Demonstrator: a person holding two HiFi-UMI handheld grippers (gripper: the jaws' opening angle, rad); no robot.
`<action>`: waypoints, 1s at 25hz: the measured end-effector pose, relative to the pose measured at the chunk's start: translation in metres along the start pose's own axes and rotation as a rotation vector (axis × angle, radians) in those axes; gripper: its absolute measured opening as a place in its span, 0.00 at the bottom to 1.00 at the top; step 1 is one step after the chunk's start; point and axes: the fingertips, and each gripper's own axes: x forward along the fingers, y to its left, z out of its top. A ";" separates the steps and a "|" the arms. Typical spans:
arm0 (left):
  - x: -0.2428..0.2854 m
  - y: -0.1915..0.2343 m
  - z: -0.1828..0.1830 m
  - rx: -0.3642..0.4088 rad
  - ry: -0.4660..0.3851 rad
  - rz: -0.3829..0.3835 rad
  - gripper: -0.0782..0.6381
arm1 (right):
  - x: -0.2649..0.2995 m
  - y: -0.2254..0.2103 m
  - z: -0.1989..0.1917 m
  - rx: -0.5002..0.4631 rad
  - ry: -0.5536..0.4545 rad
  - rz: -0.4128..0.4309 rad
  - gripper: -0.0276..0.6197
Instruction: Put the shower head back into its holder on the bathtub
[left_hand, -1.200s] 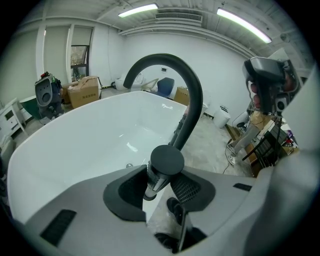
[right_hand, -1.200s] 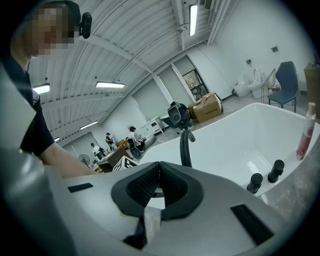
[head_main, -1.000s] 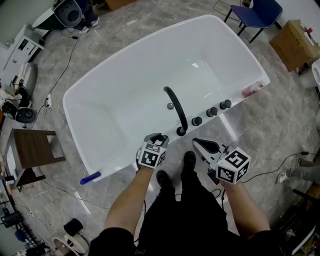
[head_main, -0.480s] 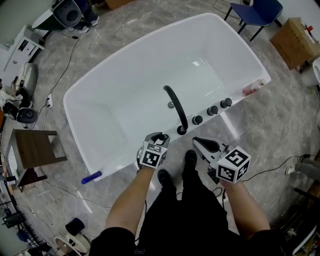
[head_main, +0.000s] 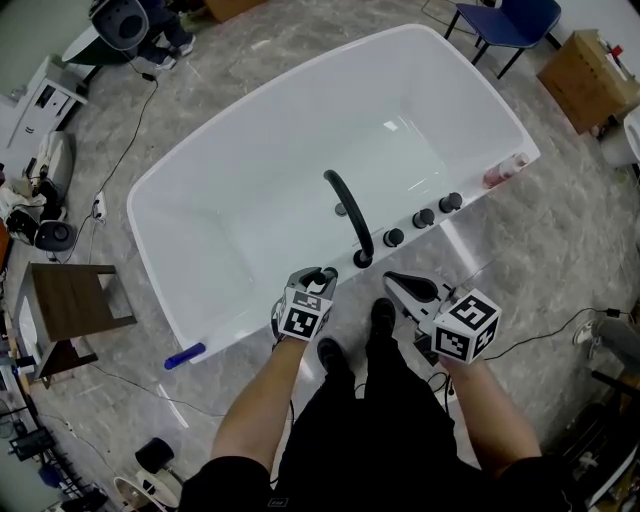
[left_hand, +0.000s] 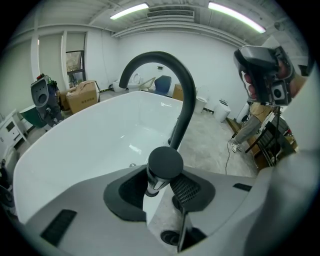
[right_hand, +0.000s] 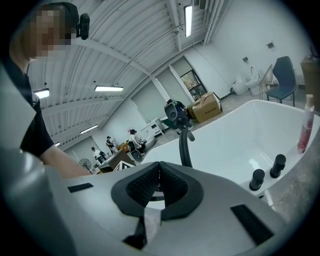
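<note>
The shower head (left_hand: 165, 162) is a black cylinder with a round cap and a chrome collar. It stands upright at the near rim of the white bathtub (head_main: 160, 280), just left of the black arched spout (head_main: 350, 215). My left gripper (head_main: 318, 276) points steeply down over that rim, and its two pads sit against the sides of the shower head (head_main: 320, 272). The left gripper (left_hand: 160, 185) hides the base of the shower head and the rim beneath it. My right gripper (head_main: 410, 290) hovers to the right, outside the tub and level with the spout's base. The right gripper (right_hand: 157, 187) has its pads together with nothing between them.
Three black knobs (head_main: 424, 219) line the rim right of the spout, with a pink bottle (head_main: 503, 177) beyond them. A blue object (head_main: 183, 355) lies on the rim's near left. A wooden stool (head_main: 70, 300), a blue chair (head_main: 505, 25), a cardboard box (head_main: 585, 85) and floor cables surround the tub.
</note>
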 end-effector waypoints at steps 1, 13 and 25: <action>0.000 0.000 0.000 0.003 0.002 -0.005 0.32 | 0.000 0.000 0.000 0.003 -0.002 0.000 0.07; -0.013 -0.003 0.014 -0.008 -0.037 -0.028 0.40 | 0.002 0.003 0.003 0.021 -0.023 0.016 0.07; -0.030 -0.005 0.026 -0.018 -0.100 -0.036 0.42 | 0.006 0.013 0.009 0.010 -0.034 0.017 0.07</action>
